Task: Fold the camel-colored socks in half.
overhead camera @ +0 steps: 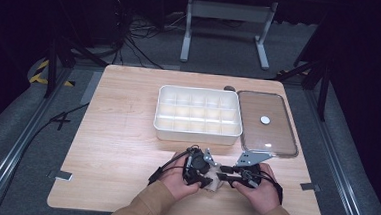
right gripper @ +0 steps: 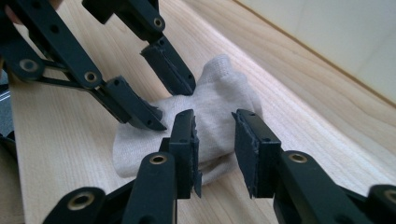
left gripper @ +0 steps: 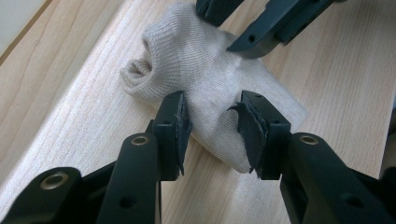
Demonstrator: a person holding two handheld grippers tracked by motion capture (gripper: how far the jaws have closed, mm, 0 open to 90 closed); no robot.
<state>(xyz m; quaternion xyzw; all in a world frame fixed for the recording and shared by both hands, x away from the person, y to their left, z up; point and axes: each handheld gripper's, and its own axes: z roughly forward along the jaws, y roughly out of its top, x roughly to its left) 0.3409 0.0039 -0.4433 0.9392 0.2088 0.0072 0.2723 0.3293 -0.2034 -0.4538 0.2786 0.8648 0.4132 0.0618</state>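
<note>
A beige knitted sock lies bunched on the wooden table near its front edge, between the person's two hands. In the left gripper view the sock runs away from the camera with its cuff opening at the far left. My left gripper has its jaws narrowed onto the sock's near part, with fabric between the pads. From the opposite side my right gripper pinches the other end of the sock, which creases between its pads. The two grippers face each other, tips almost touching.
A white divided organiser box stands behind the hands at mid-table. To its right its clear lid lies flat, with a small white disc on it. Bare wood stretches to the left of the hands.
</note>
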